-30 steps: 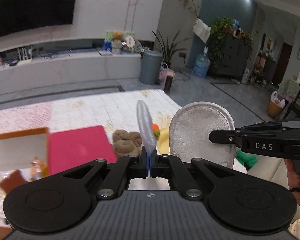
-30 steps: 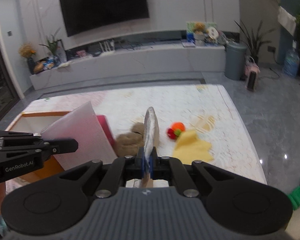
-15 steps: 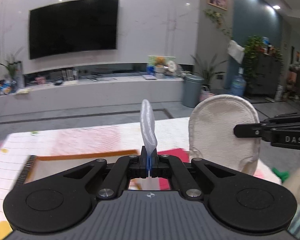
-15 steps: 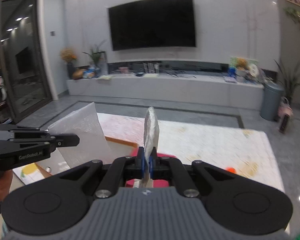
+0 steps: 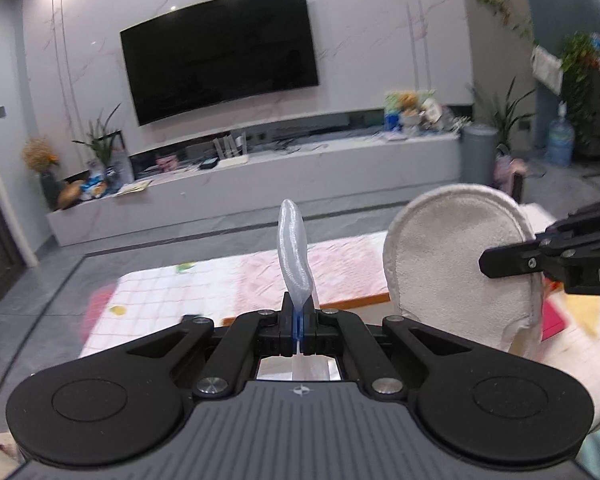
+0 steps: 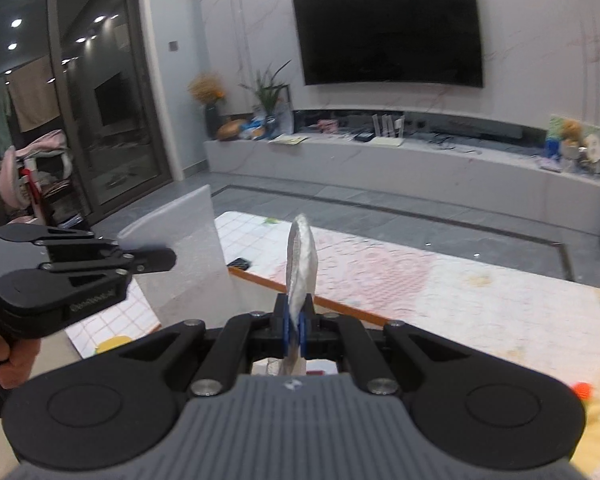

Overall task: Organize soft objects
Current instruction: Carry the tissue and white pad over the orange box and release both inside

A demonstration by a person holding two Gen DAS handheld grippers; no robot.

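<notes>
White sheet (image 6: 180, 264) pinched in left tool (image 5: 299, 332), centre frame | terry pad (image 5: 460, 264) clamped in right tool (image 6: 296, 332) | both aloft over mat (image 6: 420, 280) | neither stowed; plush right edge remains

The play mat (image 6: 480, 300) is motion-blurred (its print unreadable), frame-cropped at right.
</notes>
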